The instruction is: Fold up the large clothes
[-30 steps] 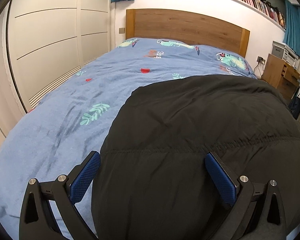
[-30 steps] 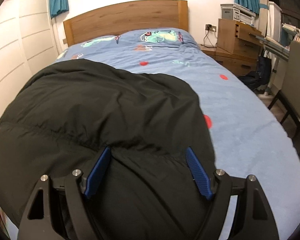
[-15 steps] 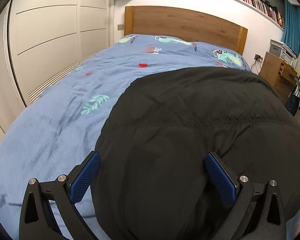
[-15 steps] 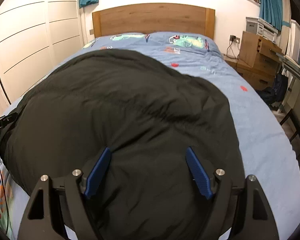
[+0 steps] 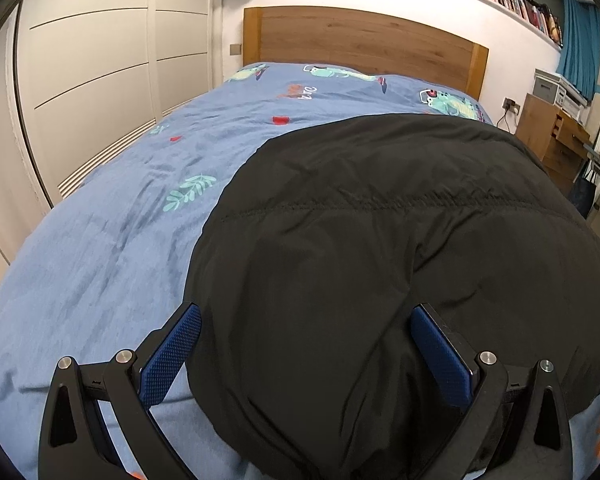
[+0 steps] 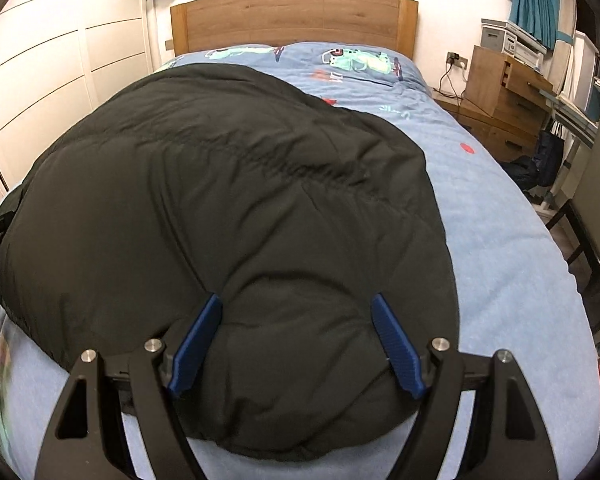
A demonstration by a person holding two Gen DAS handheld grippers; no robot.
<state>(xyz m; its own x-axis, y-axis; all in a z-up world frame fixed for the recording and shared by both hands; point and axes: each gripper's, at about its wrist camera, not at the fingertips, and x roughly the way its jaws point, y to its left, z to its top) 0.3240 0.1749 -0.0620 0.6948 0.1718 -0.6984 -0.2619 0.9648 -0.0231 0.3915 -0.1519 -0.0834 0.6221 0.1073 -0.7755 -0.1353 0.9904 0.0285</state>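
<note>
Lying spread over the foot half of the bed (image 5: 100, 264), well short of the headboard (image 6: 292, 20), the black padded jacket (image 5: 380, 260) now settling flatter than a second ago, left gripper (image 5: 306, 350) and right gripper (image 6: 296, 340) both released, fingers spread, ready for folding.

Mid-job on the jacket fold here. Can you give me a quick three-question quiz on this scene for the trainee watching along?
1. True or false: the black padded jacket lies on a bed with a blue printed cover.
2. Multiple choice: how do the jaws of the left gripper stand? A) spread wide, with jacket fabric between them; B) pressed fully together; C) out of view.
3. Fill in: behind the bed stands a wooden ______.

Key
1. True.
2. A. The right gripper is spread the same way over the jacket's near edge.
3. Headboard.
</note>
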